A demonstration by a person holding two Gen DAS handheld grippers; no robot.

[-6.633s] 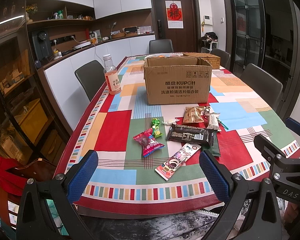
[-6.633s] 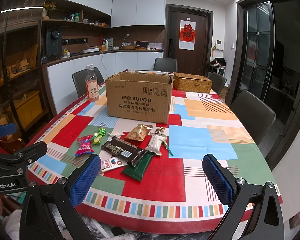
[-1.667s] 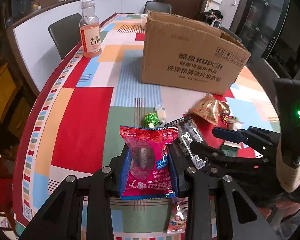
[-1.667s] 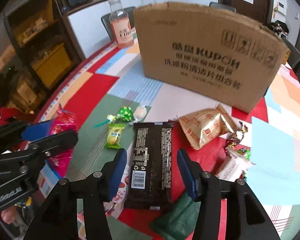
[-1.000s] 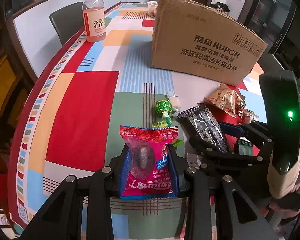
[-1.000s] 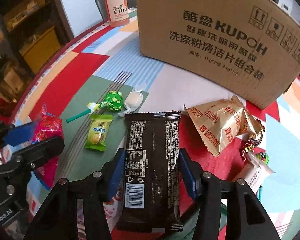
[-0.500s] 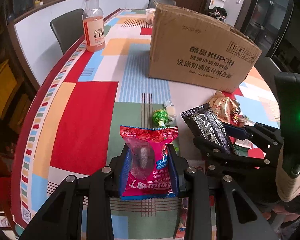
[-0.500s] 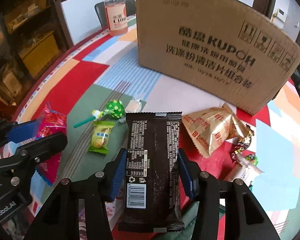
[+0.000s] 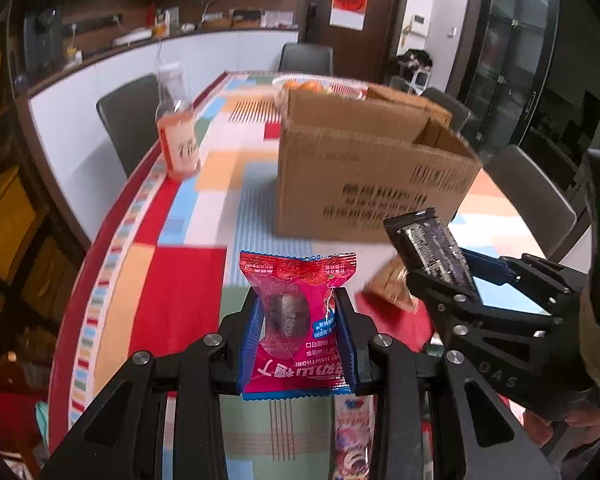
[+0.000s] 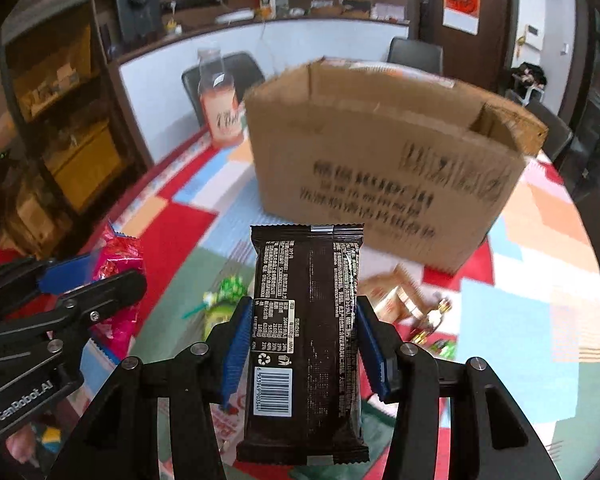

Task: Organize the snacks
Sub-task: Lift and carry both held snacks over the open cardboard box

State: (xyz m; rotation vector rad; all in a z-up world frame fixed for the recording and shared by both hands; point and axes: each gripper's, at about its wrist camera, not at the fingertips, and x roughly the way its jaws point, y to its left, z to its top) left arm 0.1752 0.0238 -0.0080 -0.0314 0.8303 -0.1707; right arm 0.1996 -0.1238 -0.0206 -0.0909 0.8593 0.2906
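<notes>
Both claws loaded. Left gripper (image 9: 296, 336) pinches a glossy pink crinkle-edged packet (image 9: 296, 320) between blue ribbed pads; right gripper (image 10: 304, 352) clamps a long dark foil-wrapped bar (image 10: 306, 340), barcode up. Ahead of both: an open brown cardboard box (image 10: 380, 168) on the patchwork tablecloth (image 9: 172, 272).

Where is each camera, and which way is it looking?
Left wrist view: sits on the left gripper, looking along its fingers, which hold the pink snack packet, toward the cardboard box; the right gripper shows beside it.
Right wrist view: sits on the right gripper, which holds the dark snack packet, facing the same box; the left gripper shows at its left.
Both share: the box, the bottle and the patchwork tablecloth.
</notes>
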